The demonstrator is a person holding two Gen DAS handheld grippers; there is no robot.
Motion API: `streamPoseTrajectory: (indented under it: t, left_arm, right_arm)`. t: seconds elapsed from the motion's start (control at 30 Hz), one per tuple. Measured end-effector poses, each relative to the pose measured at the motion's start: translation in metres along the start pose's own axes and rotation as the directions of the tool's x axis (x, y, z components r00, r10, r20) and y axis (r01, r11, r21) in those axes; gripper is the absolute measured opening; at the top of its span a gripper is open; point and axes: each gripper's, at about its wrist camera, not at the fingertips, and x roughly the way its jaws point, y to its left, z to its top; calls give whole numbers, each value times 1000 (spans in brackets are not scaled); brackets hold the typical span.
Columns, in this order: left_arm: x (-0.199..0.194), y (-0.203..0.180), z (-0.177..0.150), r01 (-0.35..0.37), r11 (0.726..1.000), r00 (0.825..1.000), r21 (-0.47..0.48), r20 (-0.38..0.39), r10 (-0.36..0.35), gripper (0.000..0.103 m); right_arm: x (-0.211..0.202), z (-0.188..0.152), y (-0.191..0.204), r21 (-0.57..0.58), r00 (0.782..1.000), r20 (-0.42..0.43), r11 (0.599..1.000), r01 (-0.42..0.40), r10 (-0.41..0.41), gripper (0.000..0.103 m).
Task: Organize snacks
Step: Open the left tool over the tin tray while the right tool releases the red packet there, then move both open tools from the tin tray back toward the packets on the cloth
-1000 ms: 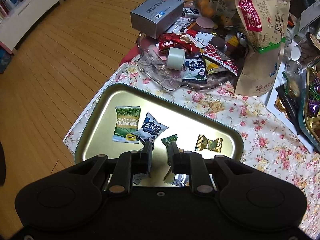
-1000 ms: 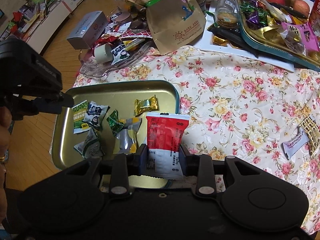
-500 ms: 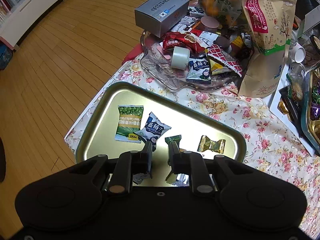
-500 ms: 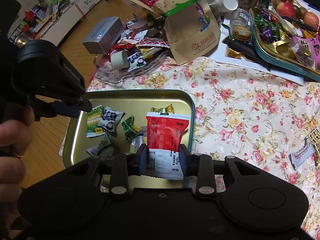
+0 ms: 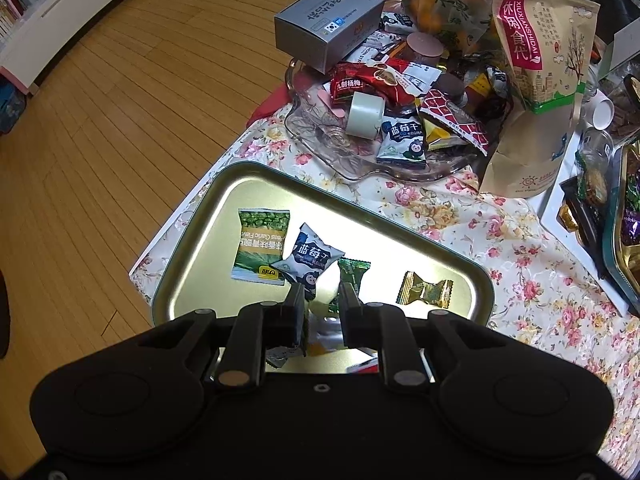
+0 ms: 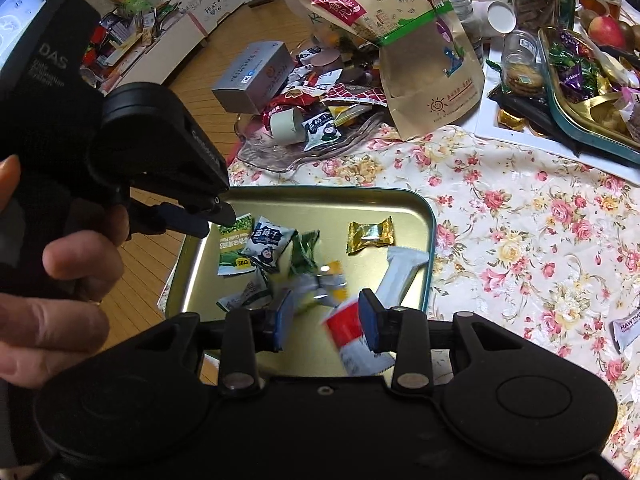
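Covering the desk (image 6: 520,216): floral cloth; wooden floor (image 5: 100,100) beyond at 9 o'clock. Gold tray (image 6: 430,224): holds snack packets. Red-and-white packet (image 6: 352,340): blurred, between wide right tongs (image 6: 322,320). Left tongs (image 5: 320,300): narrowly parted, empty.

My right gripper (image 6: 324,322) hung over the near end of the gold tray (image 6: 430,216), its jaws spread apart with nothing between the pads. A red and white packet (image 6: 352,340), blurred, sat just below the gap against my right finger, inside the tray. Further into the tray lay a white wrapper (image 6: 400,270), a gold candy (image 6: 370,234), a green pea packet (image 6: 232,246) and a blue and white pouch (image 6: 268,242). My left gripper (image 6: 216,216) reached over the tray's left rim. Beyond the tray's far rim stood a glass dish (image 6: 280,160) heaped with snacks and a tall kraft bag (image 6: 424,60)
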Motion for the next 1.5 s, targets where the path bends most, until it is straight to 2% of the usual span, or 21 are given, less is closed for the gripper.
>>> streamPoseTrajectory:
  t: [0.4, 0.7, 0.87, 1.23, 1.5]
  left_arm:
    - [2, -31, -10, 33, 995, 999, 94, -25, -31, 26]
    - [4, -68, -24, 62, 980, 997, 190, -54, -53, 26]
    - [3, -91, -34, 110, 966, 992, 235, -85, -93, 26]
    - [-4, -141, -58, 141, 933, 988, 331, -102, -113, 26]
    - [-6, -179, -82, 162, 900, 985, 404, -120, -124, 26]
  right_arm:
    - [2, 1, -26, 69, 995, -45, 994, 88, -85, 39]
    - [-6, 4, -69, 155, 987, -53, 975, 159, -153, 39]
    - [-14, 5, -103, 220, 977, -59, 952, 214, -206, 39]
    - [-34, -3, -166, 310, 949, -74, 897, 314, -307, 39]
    - [-53, -9, -213, 370, 932, -72, 859, 355, -354, 38]
